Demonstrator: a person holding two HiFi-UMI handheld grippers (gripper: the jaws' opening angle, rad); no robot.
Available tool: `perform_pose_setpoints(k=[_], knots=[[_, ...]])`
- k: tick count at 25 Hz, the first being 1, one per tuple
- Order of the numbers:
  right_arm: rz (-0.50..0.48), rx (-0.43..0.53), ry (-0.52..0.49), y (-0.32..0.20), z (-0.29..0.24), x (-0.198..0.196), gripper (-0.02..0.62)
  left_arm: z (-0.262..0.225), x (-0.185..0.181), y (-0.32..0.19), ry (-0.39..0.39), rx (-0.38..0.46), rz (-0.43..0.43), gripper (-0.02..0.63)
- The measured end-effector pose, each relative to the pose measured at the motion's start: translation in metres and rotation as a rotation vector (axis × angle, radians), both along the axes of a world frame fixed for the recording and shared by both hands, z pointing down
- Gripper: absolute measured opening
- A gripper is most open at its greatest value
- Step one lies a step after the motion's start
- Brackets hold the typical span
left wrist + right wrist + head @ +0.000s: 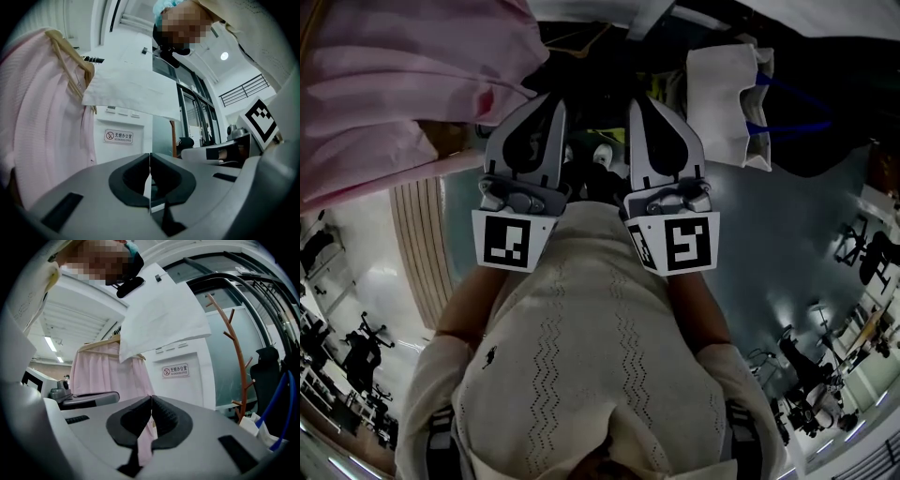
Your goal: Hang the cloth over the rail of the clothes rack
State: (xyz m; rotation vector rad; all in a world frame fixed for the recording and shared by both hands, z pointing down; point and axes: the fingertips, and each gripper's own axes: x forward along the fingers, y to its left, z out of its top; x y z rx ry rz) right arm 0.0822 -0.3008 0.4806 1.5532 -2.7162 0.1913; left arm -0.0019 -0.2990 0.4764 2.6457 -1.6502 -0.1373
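**Head view: both grippers shut and empty, cloth up beside the pink garment**

A pink garment [394, 84] fills the upper left, hung on a wooden hanger [70, 51]. In the upper middle of the left gripper view, the white cloth [131, 93] hangs draped just beside that hanger. It looks already hung, though the rail under it cannot be made out. Probably for that reason, the left gripper [546, 108] and right gripper [649, 105] sit side by side close to the person's cream sweater [581, 356]. Each has its jaws pressed together on nothing. The cloth hangs above and ahead of both grippers, touching neither.
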Motion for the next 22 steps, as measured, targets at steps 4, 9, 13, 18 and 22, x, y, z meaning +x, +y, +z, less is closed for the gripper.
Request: perform_pose_setpoints(k=[4,9,13,18,22], knots=[[0.01,-0.003,-0.009,0.001,0.0,0.001,0.018,-0.002,0.004,0.002,0.002,0.002,0.012,0.014],[0.016,0.005,0.003,-0.001,0.001,-0.002,0.018,-0.001,-0.003,0.001,0.001,-0.001,0.005,0.014],[0.022,-0.007,0.009,-0.001,0.006,-0.005,0.018,0.002,-0.008,-0.001,0.0,-0.01,-0.002,0.014],[0.03,-0.019,0.011,-0.002,0.011,-0.004,0.018,0.007,-0.009,-0.002,-0.01,-0.023,0.011,0.014],[0.036,-0.025,0.015,-0.005,0.013,-0.005,0.018,0.007,-0.011,-0.003,-0.01,-0.024,0.008,0.014]])
